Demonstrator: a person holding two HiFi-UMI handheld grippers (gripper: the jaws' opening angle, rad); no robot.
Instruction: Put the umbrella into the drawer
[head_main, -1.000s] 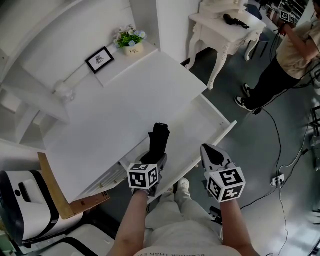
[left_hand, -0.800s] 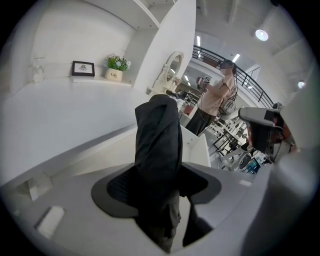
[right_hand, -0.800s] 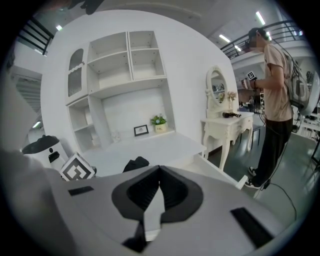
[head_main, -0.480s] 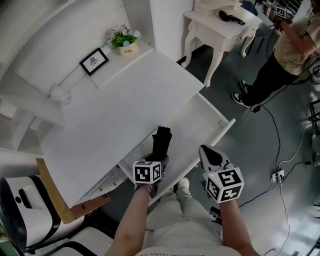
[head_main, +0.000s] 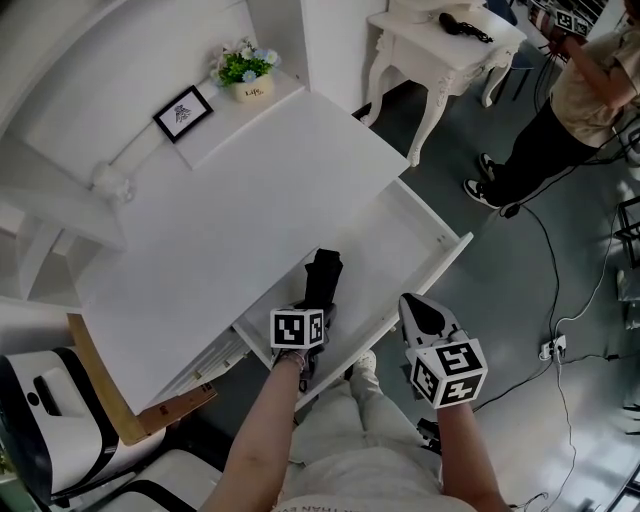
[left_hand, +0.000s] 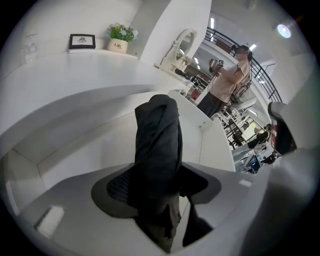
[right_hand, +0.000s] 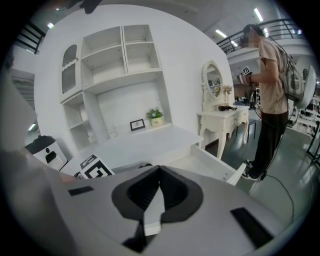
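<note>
A folded black umbrella (head_main: 323, 277) is clamped in my left gripper (head_main: 318, 308), which is shut on its lower part. It points steeply down into the open white drawer (head_main: 405, 235). In the left gripper view the umbrella (left_hand: 157, 145) stands up between the pads, above the drawer's floor (left_hand: 95, 150). My right gripper (head_main: 412, 305) hangs to the right, outside the drawer's front edge. Its jaws meet at the tips, with nothing between them, in the right gripper view (right_hand: 159, 170).
The white desk top (head_main: 250, 190) lies above the drawer, with a framed picture (head_main: 182, 112) and a potted plant (head_main: 245, 72) at its back. A white dressing table (head_main: 440, 45) and a standing person (head_main: 570, 110) are at the upper right. Cables run across the grey floor (head_main: 560, 330).
My left gripper has sunk with the umbrella and tipped more steeply toward the drawer. The right gripper has stayed in place.
</note>
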